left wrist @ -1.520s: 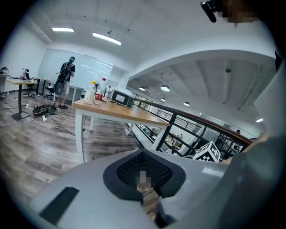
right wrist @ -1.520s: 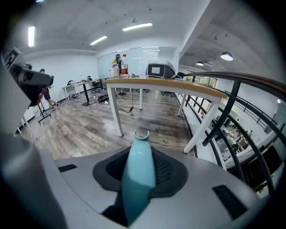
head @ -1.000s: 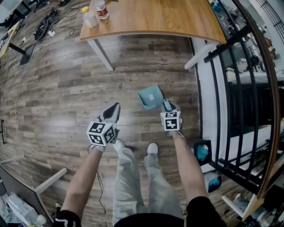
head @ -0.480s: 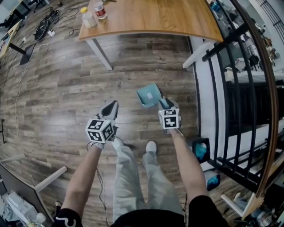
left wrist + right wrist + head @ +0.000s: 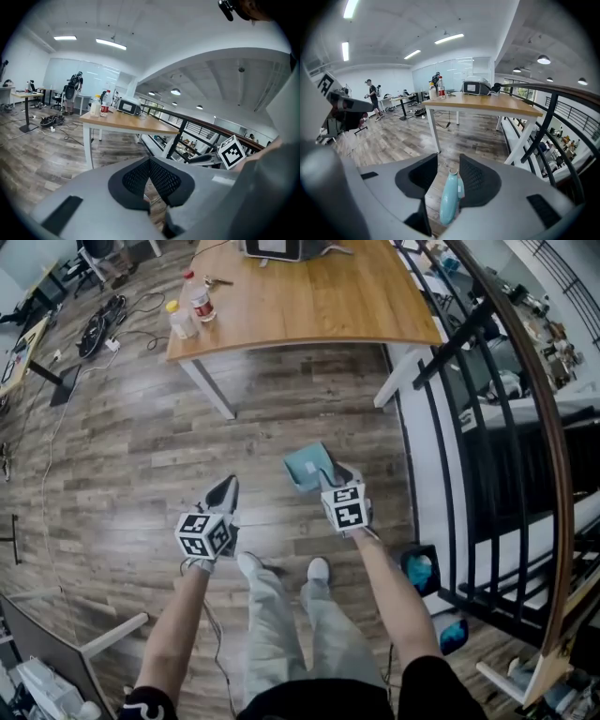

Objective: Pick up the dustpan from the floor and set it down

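While the right gripper (image 5: 334, 476) is clamping the dustpan (image 5: 307, 465) by its handle (image 5: 450, 199), the pan is hanging clear of the floor (image 5: 141, 446) beside the railing (image 5: 555, 442), its long axis running straight out ahead of the jaws. The left gripper (image 5: 226, 491), farther off, is showing its jaws together on nothing.

Dustpan (image 5: 307, 465) and right gripper (image 5: 330, 476) both higher
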The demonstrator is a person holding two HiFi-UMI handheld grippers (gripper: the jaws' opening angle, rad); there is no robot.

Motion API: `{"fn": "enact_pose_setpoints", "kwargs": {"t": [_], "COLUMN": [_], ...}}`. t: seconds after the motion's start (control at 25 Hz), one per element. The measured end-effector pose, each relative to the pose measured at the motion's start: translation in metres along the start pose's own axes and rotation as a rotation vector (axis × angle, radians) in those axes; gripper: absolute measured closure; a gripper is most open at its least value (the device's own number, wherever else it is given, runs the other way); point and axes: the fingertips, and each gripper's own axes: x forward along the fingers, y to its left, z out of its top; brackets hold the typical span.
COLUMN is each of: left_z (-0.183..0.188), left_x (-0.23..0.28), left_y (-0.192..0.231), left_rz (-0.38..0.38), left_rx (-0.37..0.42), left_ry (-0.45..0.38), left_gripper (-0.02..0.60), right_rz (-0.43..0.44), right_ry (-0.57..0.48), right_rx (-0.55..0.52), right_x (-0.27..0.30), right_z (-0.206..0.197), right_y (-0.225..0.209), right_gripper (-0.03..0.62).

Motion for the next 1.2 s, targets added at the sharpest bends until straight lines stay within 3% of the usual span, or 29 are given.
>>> {"fn": "enact_pose_setpoints", "kwargs": {"t": [0.36,0.68,1.08,1.2], "left_z": [0.052,0.114,0.166,0.174], "left_x": [-0.045,-0.088,-0.123,-0.135], "left_y": [-0.032,-0.056,-0.099,-0.108], "left_rz": [0.047,0.094,0.077,0.076], "left_rx": [0.029,0.074,0.099,0.068], "left_ry": [-0.059,-0.129,-0.157,-0.172], "left_gripper": [0.584,0.584,0.584,0.584], "right_rz": [-0.004,0.023,0.09,0.116], "right_ry": [-0.078,-0.087,-0.172,-0.21], "right_rx": [-0.075,-0.089,-0.058,-0.065], "right_x": [-0.079,-0.158,-0.218,-0.234], "right_z": [0.057,0.097,0.144,0.165], "right_y": [-0.023,-0.04,-0.024,-0.017], "right_gripper": [0.528,0.587,0.599,0.599]}}
